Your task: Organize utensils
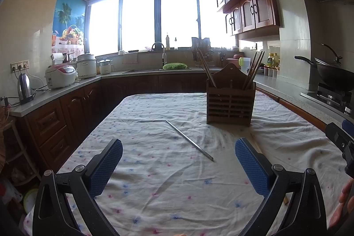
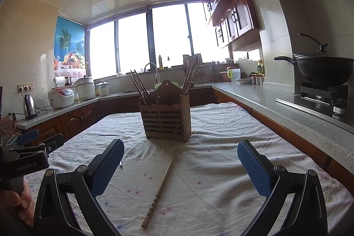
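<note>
Both claws hang wide open and empty over the worktop's near edge: the left claw [image 1: 178,166] faces the metal chopstick [image 1: 189,140], the right claw [image 2: 180,167] the wooden chopstick [image 2: 159,188], probably lining up pickups for the slatted holder [image 2: 166,119] mid-worktop.

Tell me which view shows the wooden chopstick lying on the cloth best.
Right wrist view: the wooden chopstick lies whole, between the open fingers. Left wrist view shows only slivers of it beside the left gripper's right finger.
</note>
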{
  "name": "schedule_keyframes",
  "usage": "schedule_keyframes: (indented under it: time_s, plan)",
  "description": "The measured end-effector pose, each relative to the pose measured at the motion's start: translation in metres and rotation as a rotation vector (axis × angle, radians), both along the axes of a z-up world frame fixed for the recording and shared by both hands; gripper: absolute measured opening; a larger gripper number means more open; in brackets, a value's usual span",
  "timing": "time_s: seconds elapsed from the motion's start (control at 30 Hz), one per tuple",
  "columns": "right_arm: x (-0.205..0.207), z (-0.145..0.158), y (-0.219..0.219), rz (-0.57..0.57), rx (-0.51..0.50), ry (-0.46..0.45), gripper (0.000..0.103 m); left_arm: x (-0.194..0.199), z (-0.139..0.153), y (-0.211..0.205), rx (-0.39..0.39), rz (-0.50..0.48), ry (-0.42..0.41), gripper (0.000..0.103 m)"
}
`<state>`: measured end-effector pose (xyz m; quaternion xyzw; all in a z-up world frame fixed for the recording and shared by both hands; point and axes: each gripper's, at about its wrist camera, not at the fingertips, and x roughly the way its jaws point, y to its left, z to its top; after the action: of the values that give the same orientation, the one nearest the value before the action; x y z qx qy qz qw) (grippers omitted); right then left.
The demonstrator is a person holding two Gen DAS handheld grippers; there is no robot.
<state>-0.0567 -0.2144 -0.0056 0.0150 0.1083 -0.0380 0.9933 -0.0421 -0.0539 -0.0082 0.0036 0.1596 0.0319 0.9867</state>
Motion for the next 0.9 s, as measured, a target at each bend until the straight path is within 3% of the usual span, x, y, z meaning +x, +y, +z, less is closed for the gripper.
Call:
schedule_keyframes:
  time_s: [0.9]
  plan:
    - [-0.0018,0.0035,0.0049,0.012,0.007,-0.007,0.103,0.0002,0.0027,-0.0053,0.006,-0.007,0.002,0.102]
